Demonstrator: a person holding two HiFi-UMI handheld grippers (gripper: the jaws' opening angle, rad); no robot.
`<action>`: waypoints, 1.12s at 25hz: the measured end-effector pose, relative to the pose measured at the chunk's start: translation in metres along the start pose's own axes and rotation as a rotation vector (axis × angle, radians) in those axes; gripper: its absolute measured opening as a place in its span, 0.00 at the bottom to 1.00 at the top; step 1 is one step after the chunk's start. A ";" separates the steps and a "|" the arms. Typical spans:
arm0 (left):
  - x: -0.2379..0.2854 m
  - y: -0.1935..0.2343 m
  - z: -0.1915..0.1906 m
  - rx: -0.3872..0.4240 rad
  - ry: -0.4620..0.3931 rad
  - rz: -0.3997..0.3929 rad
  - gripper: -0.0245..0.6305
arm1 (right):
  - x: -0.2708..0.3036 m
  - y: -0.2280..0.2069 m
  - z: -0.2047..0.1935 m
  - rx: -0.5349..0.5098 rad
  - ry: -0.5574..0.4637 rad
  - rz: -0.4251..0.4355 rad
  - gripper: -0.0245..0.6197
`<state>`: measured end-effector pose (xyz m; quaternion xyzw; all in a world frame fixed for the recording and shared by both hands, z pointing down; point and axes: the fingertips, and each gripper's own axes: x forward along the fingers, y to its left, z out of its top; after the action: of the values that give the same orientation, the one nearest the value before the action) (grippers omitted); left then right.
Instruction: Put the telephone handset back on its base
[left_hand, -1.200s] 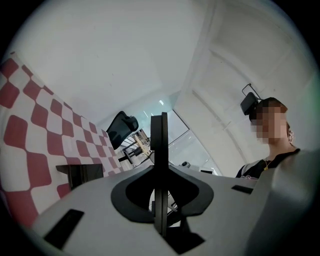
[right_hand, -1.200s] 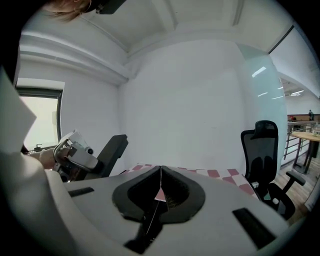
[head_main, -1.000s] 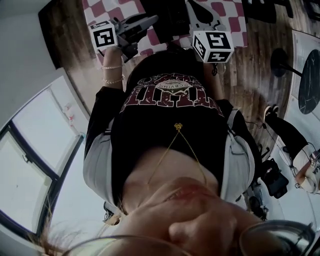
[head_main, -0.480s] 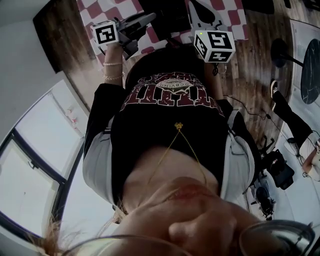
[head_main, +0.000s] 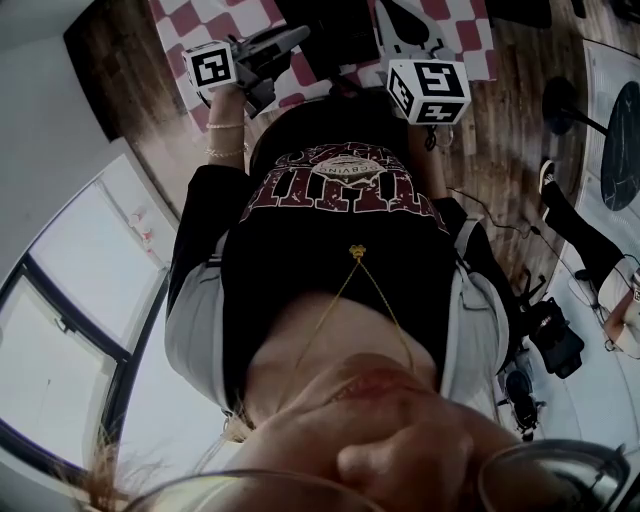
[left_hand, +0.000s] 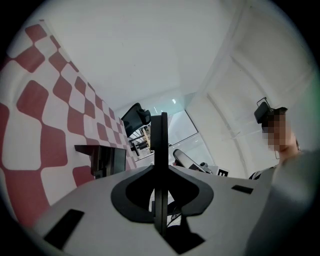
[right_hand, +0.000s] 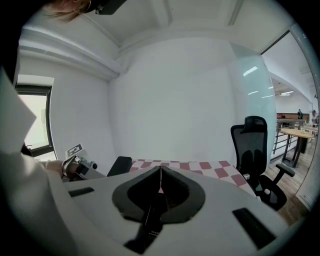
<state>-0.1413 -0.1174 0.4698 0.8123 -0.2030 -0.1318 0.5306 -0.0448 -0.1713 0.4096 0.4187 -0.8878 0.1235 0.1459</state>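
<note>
Left gripper (left_hand: 160, 131) and right gripper (right_hand: 160, 172) hover, jaws pressed together and empty, the red-and-white chequered worktop (right_hand: 202, 165) far beyond; no telephone handset identifiable.

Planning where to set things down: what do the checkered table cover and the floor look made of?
Checkered table cover: probably cloth or vinyl, with matte red and white squares; no weave can be made out. Floor: wood or wood-look laminate, shown by dark brown planks with visible grain and a slight sheen.

Head view dim w/ fisheye-warped edges; gripper views bright, daylight via window (right_hand: 36, 120).
</note>
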 end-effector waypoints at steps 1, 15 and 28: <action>0.002 0.005 0.000 -0.006 0.001 0.003 0.16 | 0.003 -0.003 -0.004 0.004 0.005 0.003 0.07; 0.001 0.036 -0.015 -0.037 0.033 0.060 0.16 | 0.001 -0.007 -0.019 0.035 0.032 -0.007 0.07; -0.002 0.055 -0.027 -0.079 0.063 0.095 0.16 | -0.009 -0.007 -0.022 0.053 0.043 -0.043 0.07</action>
<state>-0.1420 -0.1142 0.5306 0.7840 -0.2192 -0.0888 0.5740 -0.0307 -0.1618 0.4270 0.4386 -0.8717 0.1527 0.1565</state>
